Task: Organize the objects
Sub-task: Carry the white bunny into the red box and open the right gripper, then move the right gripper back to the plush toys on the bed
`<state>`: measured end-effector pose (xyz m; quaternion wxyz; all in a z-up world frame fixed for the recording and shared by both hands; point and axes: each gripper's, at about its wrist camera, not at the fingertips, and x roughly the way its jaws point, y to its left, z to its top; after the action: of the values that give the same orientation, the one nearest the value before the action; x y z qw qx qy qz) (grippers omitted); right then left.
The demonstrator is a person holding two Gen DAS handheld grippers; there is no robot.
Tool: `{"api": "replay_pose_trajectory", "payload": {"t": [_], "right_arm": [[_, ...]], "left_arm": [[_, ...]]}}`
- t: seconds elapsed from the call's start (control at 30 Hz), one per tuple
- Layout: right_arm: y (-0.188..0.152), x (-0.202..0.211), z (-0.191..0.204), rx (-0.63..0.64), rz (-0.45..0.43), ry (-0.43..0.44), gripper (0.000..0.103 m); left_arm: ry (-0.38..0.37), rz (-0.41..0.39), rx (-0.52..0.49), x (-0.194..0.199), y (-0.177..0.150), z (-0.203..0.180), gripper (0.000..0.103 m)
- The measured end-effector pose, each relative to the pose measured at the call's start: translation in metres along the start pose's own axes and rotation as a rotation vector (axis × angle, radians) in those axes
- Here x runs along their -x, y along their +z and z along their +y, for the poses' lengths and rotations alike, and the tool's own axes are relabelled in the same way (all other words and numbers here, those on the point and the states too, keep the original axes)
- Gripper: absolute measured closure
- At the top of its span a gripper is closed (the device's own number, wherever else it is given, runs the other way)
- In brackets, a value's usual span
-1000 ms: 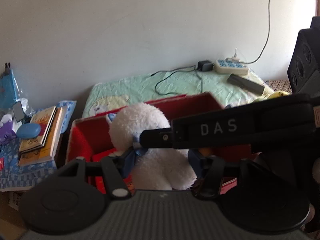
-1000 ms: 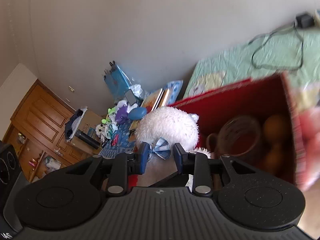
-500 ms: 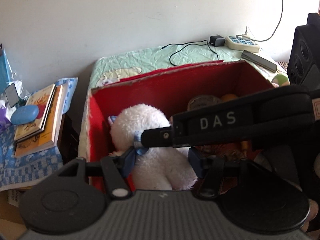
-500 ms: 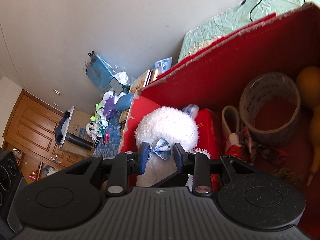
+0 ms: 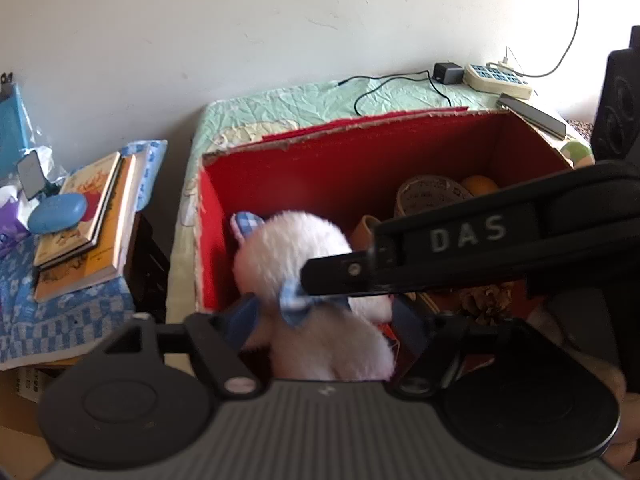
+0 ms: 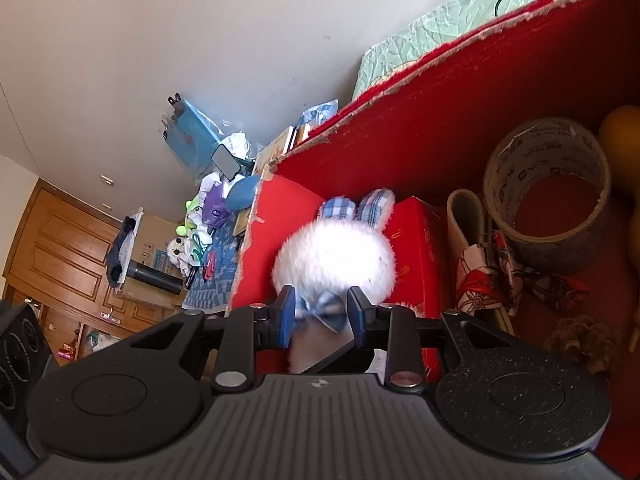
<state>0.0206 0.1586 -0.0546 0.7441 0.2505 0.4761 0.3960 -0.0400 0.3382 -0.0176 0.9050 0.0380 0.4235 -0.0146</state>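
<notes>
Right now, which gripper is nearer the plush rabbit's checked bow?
Right. The right gripper is shut on the bow; the left gripper, jaws opening, straddles the plush rabbit at its body.

Plush rabbit point(image 6: 336, 256): white fur, blue-and-white checked ears, matching checked bow. Cardboard box point(image 5: 360, 160): red inside. Small carton point(image 6: 416, 248) beside rabbit: red, gold print. Tape roll point(image 6: 548, 196): pale, dark lettering. Bed cover point(image 5: 288, 108), far: mint green. Cloth point(image 5: 60, 316) under books, left: blue-and-white checked. Case point(image 5: 58, 213) on books: blue. Finger pads point(image 6: 286, 316): blue.
</notes>
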Motion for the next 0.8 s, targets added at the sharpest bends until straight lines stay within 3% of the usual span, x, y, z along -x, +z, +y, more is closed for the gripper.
{"api": "replay_pose_trajectory", "payload": {"t": [0.1,0.3,0.4,0.67,0.8], "right_arm": [[-0.001,0.011,-0.001,-0.001,-0.022,0.005,0.07],[-0.001,0.036,0.003,0.03,-0.075,-0.042,0.07],[-0.002,0.051,0.006,0.059,-0.105,-0.08,0.07],[-0.008,0.09,0.001,0.098,-0.176,-0.19,0.07],[-0.008,0.112,-0.014,0.06,-0.191,-0.191,0.065]], "left_arm": [[0.01,-0.01,0.009,0.006,0.002,-0.001,0.016],[0.104,-0.011,-0.016,0.019,0.012,-0.014,0.015],[0.102,0.003,0.004,0.022,0.018,-0.018,0.015],[0.131,0.069,0.007,0.022,0.033,-0.045,0.015],[0.133,0.14,0.033,0.022,0.047,-0.069,0.016]]}}
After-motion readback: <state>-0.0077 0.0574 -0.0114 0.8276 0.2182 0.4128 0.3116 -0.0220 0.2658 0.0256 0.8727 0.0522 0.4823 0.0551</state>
